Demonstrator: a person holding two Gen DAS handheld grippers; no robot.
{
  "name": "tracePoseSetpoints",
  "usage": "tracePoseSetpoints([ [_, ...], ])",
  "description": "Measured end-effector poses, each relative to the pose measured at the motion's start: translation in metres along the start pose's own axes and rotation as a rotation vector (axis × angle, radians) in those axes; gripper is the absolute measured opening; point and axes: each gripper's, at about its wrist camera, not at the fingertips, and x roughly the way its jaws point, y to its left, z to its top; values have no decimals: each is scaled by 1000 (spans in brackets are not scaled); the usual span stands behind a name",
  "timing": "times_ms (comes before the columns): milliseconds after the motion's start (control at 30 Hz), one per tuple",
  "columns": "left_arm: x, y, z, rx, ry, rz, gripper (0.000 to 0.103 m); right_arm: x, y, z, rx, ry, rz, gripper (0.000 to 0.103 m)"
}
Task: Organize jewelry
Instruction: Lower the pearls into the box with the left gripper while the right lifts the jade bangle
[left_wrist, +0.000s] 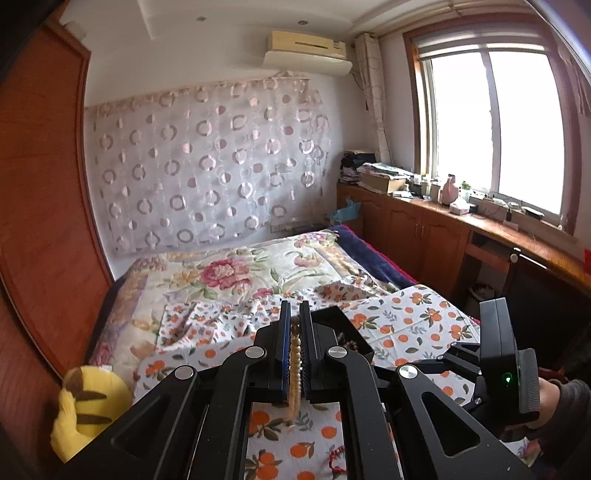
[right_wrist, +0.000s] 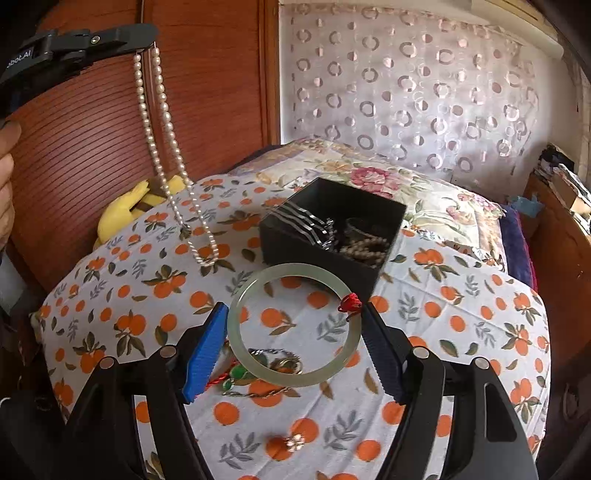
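Note:
My left gripper (left_wrist: 294, 325) is shut on a pearl necklace (left_wrist: 294, 365); in the right wrist view the gripper (right_wrist: 149, 35) holds it high at the upper left and the necklace (right_wrist: 166, 140) hangs down to the orange-print cloth (right_wrist: 443, 314). My right gripper (right_wrist: 295, 332) holds a pale green jade bangle (right_wrist: 258, 369) with a red knot (right_wrist: 350, 302) between its fingers, just in front of a black jewelry box (right_wrist: 295, 240) that holds silver bangles and beads. The box also shows in the left wrist view (left_wrist: 354, 332).
Loose jewelry lies on the cloth under the bangle: a thin chain with a green pendant (right_wrist: 236, 373) and a small flower earring (right_wrist: 293, 441). A red string piece (left_wrist: 338, 458) lies near. A yellow plush toy (left_wrist: 88, 402) sits at the bed's left by the wooden wardrobe (left_wrist: 40, 184).

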Motion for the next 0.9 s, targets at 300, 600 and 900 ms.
tracePoseSetpoints([
  [300,18,-12,25,66,12,33,4,-3,-19,10,19,-14,-22,75],
  [600,42,-17,52,102,37,78,4,1,-31,17,18,-14,-29,75],
  [900,77,-9,77,88,79,103,4,5,-42,19,50,-21,-21,75],
])
